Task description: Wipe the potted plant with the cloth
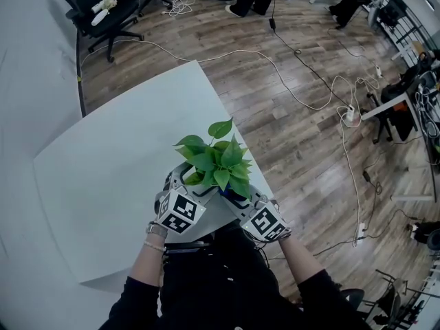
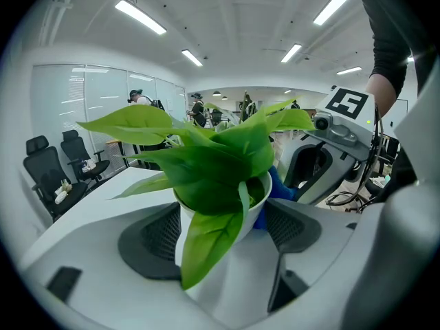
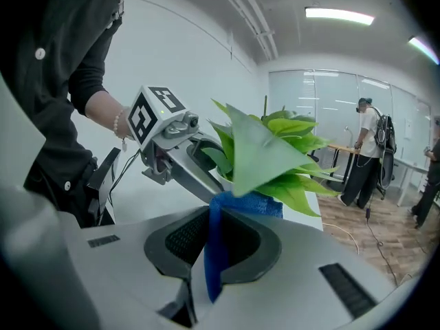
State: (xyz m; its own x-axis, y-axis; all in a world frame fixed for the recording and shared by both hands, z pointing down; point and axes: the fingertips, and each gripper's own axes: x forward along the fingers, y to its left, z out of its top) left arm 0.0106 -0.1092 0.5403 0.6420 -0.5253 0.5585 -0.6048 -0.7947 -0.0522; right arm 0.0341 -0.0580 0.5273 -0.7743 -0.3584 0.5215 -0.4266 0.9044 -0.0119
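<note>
A potted plant point(image 1: 214, 161) with broad green leaves in a white pot point(image 2: 223, 220) stands near the white table's front right edge. My left gripper point(image 2: 220, 231) is shut on the pot, one pad against each side. My right gripper point(image 3: 214, 245) is shut on a blue cloth point(image 3: 221, 229), which is pressed up against the leaves point(image 3: 271, 158) by the pot's rim. In the head view both grippers, left point(image 1: 181, 187) and right point(image 1: 242, 199), sit under the foliage, and the pot is mostly hidden. The cloth point(image 2: 279, 187) shows behind the pot in the left gripper view.
The white table point(image 1: 117, 170) spreads left and back from the plant, its right edge close by. Wooden floor with trailing cables point(image 1: 302, 81) lies to the right. Black office chairs point(image 1: 103, 12) stand at the far left, and people stand at the back.
</note>
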